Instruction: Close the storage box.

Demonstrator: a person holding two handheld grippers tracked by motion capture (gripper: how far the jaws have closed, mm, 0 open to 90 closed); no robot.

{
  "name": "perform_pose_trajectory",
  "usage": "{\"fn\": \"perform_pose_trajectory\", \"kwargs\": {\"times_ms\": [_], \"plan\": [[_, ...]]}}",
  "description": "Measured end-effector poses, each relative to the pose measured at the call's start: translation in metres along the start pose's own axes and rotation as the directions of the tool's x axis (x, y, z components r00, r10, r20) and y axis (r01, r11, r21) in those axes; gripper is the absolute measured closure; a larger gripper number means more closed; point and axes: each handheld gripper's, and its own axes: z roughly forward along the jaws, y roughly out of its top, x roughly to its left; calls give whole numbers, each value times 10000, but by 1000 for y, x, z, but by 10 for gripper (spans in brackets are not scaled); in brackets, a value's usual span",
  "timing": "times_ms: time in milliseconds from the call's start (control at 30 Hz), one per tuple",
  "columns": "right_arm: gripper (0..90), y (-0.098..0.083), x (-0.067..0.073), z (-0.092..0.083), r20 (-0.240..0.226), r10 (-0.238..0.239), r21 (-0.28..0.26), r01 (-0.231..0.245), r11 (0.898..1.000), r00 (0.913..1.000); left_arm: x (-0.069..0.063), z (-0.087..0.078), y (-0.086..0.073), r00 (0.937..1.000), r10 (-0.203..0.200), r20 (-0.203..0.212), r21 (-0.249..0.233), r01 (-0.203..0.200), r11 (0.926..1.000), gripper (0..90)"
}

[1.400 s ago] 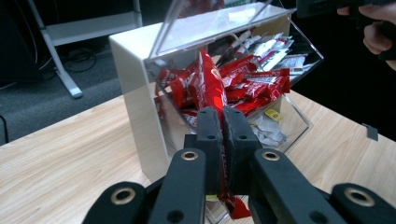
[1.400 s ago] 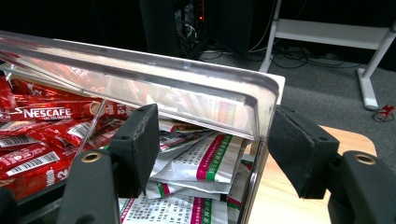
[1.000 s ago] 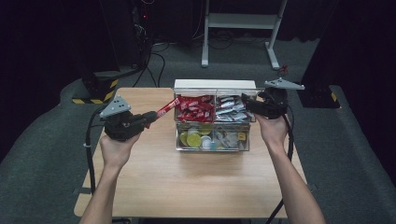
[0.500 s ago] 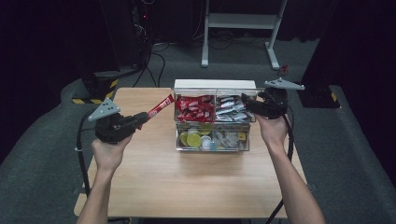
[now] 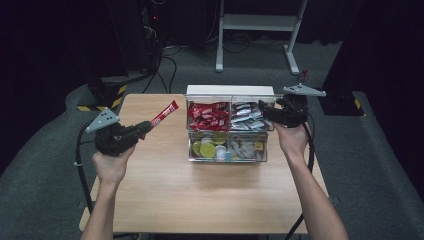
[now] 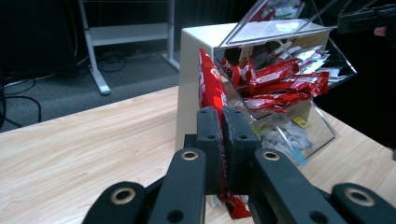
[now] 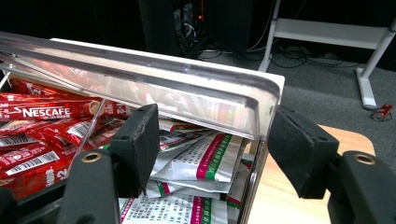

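Note:
My left gripper [image 5: 142,131] [image 6: 223,116] is shut on the lower end of a red coffee stick sachet [image 5: 165,113] [image 6: 210,84]. It holds the sachet slanted over the table, left of the clear compartment box [image 5: 230,91]. My right gripper [image 5: 267,111] [image 7: 217,121] is at the box's right rear corner, shut on the raised clear lid [image 7: 187,88] [image 6: 275,30], with one jaw under it and one outside. The rear compartments hold red sachets [image 5: 207,116] [image 7: 42,114] and white sachets [image 5: 247,116] [image 7: 205,163].
The box's front compartments hold yellow-green capsules [image 5: 207,148] and small packets [image 5: 247,149]. The wooden table [image 5: 200,200] has bare room left of and in front of the box. Beyond it stand a white stand's legs [image 5: 255,22], with cables on the dark floor.
My left hand has carried the red sachet leftward, away from the box. The right gripper has stayed on the raised lid.

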Motion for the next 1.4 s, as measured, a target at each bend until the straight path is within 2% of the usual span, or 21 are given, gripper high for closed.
{"fn": "perform_pose_trajectory", "kwargs": {"times_ms": [167,667,800,1067,1400], "plan": [[345,0,0,0,9,-5,-1,5,10000,10000,5,-1,-5,9997,-227,-128,-52,226,9997,866],[345,0,0,0,12,4,16,-4,10000,10000,14,2,-19,9971,-412,-637,39,415,9991,866],[345,0,0,0,8,8,23,-8,10000,10000,18,6,-26,9953,-591,-773,120,602,9981,865],[347,0,0,0,30,2,27,-2,10000,10000,21,20,-44,9901,-645,-1248,230,679,9974,865],[349,0,1,0,50,-12,22,12,10000,10000,24,34,-60,9881,-819,-1300,386,876,9954,865]]}}
